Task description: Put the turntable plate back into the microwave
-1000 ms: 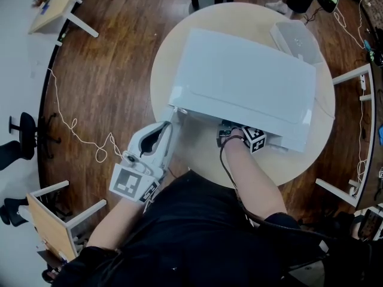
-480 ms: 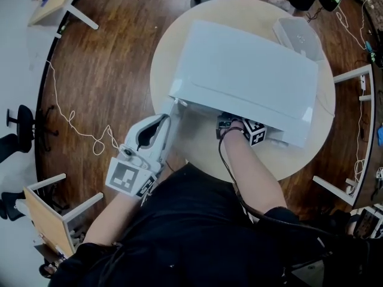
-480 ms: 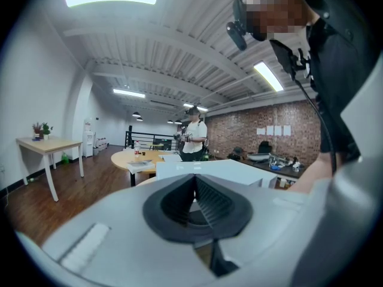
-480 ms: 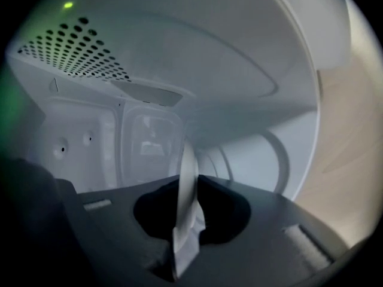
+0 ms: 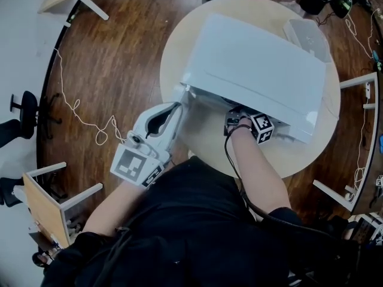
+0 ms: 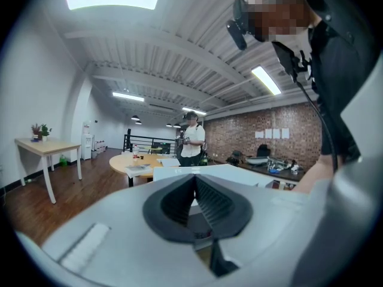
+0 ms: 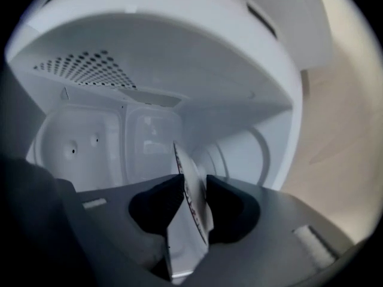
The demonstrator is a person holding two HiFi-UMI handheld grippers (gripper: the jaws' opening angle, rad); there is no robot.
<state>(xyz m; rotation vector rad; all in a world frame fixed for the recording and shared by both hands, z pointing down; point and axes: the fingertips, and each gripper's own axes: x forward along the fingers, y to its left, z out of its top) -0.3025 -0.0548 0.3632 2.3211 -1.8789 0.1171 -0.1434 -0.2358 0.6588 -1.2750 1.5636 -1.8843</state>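
A white microwave [image 5: 257, 70] stands on the round table, its front facing me. My right gripper [image 7: 192, 187] reaches into the white cavity [image 7: 149, 136]; in the head view only its marker cube [image 5: 261, 128] shows under the microwave's top edge. The turntable plate [image 7: 190, 190] stands edge-on between the jaws, which have just been opening. A gap shows between the plate and the right pad. My left gripper [image 5: 178, 105] rests at the microwave's front left corner. Its pads [image 6: 195, 178] meet with nothing visible between them.
The round wooden table [image 5: 197, 130] fills the middle of the head view. A white lidded box [image 5: 308, 37] sits behind the microwave. A loose cable [image 5: 78, 109] lies on the wooden floor, and stools [image 5: 359, 82] stand around. A person [image 6: 192, 142] stands far off.
The head view has shifted slightly, so everything sits a little further right. Both grippers keep their places at the microwave.
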